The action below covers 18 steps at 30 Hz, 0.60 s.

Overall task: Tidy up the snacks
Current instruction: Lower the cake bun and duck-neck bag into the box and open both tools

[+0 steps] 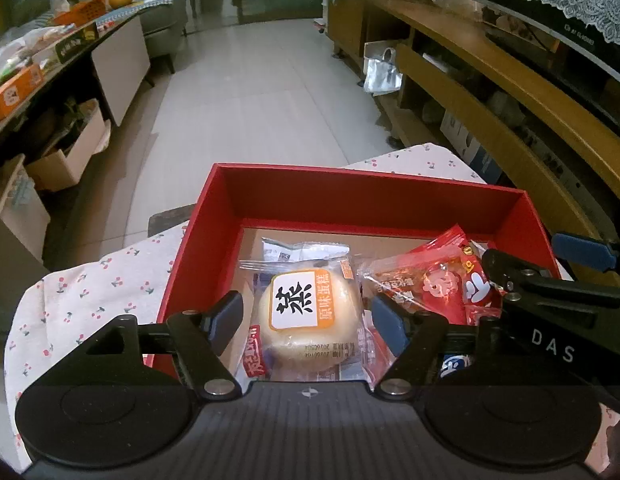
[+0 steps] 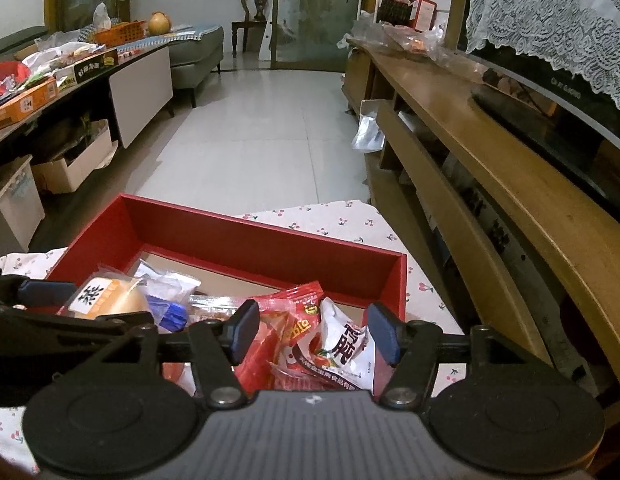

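Note:
A red box (image 1: 370,200) stands on a cherry-print cloth (image 1: 90,300) and holds wrapped snacks. My left gripper (image 1: 308,320) hangs over the box's near left part. It is open, and its blue pads stand a little off either side of a round steamed cake (image 1: 310,344) in clear wrap. Red packets (image 1: 430,288) lie to the cake's right. My right gripper (image 2: 315,332) is open over the box's (image 2: 250,240) right part, with a red packet (image 2: 278,332) and a white packet (image 2: 346,344) between its pads. The cake (image 2: 110,300) shows at the left of that view.
A long wooden cabinet (image 1: 490,80) runs along the right, close to the cloth's edge. On the left is a low table (image 1: 50,60) crowded with boxes and bags, with cardboard boxes (image 1: 70,156) beneath it. Pale tiled floor (image 1: 262,100) lies beyond the red box.

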Motion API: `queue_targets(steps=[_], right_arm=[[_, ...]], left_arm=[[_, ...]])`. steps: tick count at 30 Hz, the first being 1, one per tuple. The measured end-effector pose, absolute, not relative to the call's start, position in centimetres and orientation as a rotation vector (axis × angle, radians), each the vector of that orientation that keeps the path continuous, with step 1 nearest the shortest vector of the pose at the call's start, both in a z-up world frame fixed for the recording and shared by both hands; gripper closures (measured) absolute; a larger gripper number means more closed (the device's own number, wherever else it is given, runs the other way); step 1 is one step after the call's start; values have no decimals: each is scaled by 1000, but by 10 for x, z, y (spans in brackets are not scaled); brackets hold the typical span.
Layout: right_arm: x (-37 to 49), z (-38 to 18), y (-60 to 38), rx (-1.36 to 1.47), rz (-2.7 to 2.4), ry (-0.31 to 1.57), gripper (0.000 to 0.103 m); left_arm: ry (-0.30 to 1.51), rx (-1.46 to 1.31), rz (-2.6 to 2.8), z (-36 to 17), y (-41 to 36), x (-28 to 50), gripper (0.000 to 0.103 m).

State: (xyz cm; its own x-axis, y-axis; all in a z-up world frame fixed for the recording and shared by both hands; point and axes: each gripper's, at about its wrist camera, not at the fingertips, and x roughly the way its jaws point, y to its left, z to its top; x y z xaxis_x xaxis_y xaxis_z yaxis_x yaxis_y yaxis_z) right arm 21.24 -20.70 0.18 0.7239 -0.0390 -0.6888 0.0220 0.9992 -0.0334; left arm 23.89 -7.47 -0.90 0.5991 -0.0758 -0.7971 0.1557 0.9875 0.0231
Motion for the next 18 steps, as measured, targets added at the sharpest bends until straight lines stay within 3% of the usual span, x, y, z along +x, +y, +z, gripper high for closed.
queue_targets(steps=[18], right_arm=[[159, 18, -203, -57, -54, 772, 36]], left_arm=[[886, 90, -181, 12, -66, 194, 19]])
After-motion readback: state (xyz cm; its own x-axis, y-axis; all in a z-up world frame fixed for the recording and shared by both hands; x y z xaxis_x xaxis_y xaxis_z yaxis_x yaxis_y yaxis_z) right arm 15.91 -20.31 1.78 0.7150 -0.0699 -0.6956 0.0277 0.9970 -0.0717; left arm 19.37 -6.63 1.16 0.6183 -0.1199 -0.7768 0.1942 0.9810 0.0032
